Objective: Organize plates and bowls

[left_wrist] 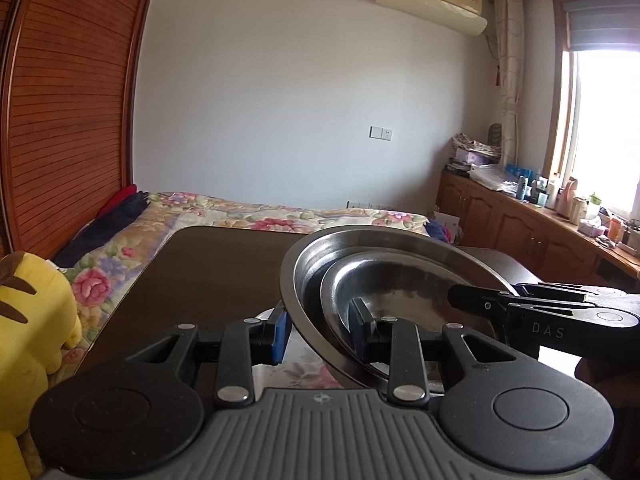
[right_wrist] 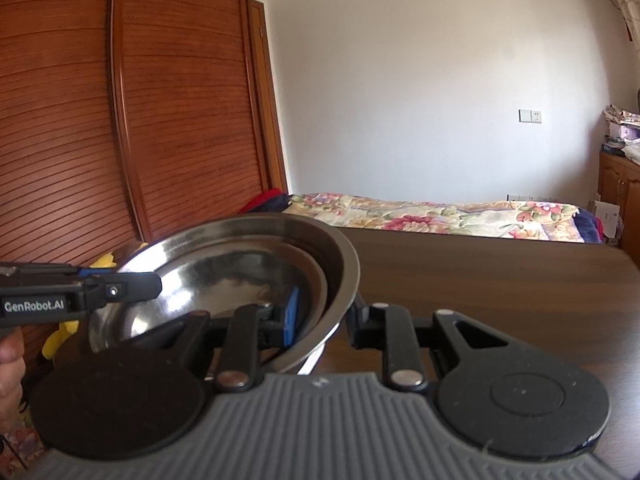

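Note:
A large steel bowl [left_wrist: 306,264] with a smaller steel plate [left_wrist: 400,280] nested inside hangs tilted above the dark wooden table [left_wrist: 200,272]. My left gripper [left_wrist: 320,332] is shut on the stack's near-left rim, one blue pad outside and one inside. The right gripper [left_wrist: 480,300] reaches in from the right. In the right wrist view the same bowl [right_wrist: 240,232] and inner plate [right_wrist: 224,276] fill the left, and my right gripper [right_wrist: 322,320] is shut on their right rim. The left gripper [right_wrist: 156,284] pokes in from the left. A white floral plate [left_wrist: 300,372] lies partly hidden below.
A yellow plush toy [left_wrist: 28,320] sits left of the table. A bed with a floral cover [left_wrist: 240,212] lies behind it, beside a wooden wardrobe [right_wrist: 160,100]. A cluttered wooden cabinet [left_wrist: 540,224] runs under the window at right. Bare tabletop [right_wrist: 500,280] extends to the right.

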A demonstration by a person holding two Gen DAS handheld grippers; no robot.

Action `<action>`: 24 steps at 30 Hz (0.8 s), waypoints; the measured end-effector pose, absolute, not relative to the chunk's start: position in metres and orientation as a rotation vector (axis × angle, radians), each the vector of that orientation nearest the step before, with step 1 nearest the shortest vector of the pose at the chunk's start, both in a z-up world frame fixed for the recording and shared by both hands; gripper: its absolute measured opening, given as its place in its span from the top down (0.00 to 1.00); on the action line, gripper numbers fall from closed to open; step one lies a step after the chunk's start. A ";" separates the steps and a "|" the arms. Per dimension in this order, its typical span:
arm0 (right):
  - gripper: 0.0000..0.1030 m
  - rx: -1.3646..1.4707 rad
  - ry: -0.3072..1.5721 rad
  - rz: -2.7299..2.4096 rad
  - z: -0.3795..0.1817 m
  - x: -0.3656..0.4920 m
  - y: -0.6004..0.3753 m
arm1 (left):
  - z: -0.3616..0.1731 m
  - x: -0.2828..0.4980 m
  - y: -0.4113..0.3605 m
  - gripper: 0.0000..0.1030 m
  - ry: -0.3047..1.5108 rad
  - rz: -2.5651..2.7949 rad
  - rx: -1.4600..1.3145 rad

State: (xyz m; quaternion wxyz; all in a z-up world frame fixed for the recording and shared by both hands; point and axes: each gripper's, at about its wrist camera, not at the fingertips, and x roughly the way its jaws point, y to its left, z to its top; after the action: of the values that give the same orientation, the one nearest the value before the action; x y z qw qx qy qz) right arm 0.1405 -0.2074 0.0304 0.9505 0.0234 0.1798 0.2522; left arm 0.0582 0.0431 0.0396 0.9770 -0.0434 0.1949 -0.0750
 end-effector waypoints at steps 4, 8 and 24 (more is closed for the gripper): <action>0.74 0.048 0.382 0.523 0.027 0.142 -0.201 | 0.035 0.058 0.049 0.68 0.405 -0.136 -0.091; 0.74 0.037 0.391 0.528 0.025 0.143 -0.195 | 0.032 0.059 0.053 0.68 0.417 -0.124 -0.097; 0.74 0.023 0.427 0.532 0.016 0.147 -0.181 | 0.019 0.061 0.061 0.67 0.461 -0.111 -0.101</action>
State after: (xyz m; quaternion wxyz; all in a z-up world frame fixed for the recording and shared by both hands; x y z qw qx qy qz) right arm 0.1465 -0.1807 0.0160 0.9423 0.0115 0.2093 0.2609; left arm 0.0612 0.0609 0.0187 0.9707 -0.0501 0.2283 -0.0552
